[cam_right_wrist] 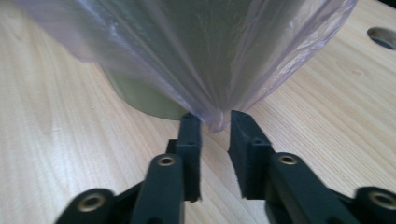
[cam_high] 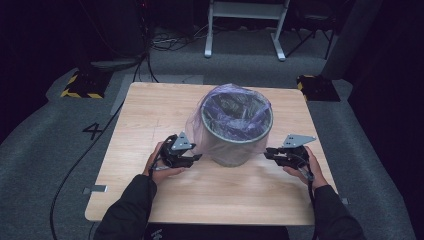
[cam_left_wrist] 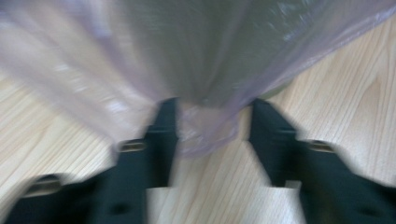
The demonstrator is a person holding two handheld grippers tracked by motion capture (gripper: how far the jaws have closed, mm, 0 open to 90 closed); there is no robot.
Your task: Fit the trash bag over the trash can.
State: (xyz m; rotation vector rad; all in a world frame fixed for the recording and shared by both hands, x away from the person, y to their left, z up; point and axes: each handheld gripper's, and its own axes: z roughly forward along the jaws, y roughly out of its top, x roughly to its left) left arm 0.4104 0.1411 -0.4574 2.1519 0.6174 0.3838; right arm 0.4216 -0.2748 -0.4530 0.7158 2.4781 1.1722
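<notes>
Both claws work low at the sides of the grey bin [cam_high: 235,140], which stands near the middle of the wooden table [cam_high: 150,120] with a thin purple bag [cam_high: 220,102] pulled over its rim. Left gripper [cam_left_wrist: 212,109] has its jaws wide apart, with a hanging fold of the bag between them. Right gripper [cam_right_wrist: 215,119] has its jaws narrow around the bag's lower edge, but I judge it is not yet closed on it. To do this step well, each claw should pinch only film, not the bin wall, then pull gently and evenly, because the film may tear. A painted "4" [cam_high: 93,131] is readable on the floor; I find no brand or label.
</notes>
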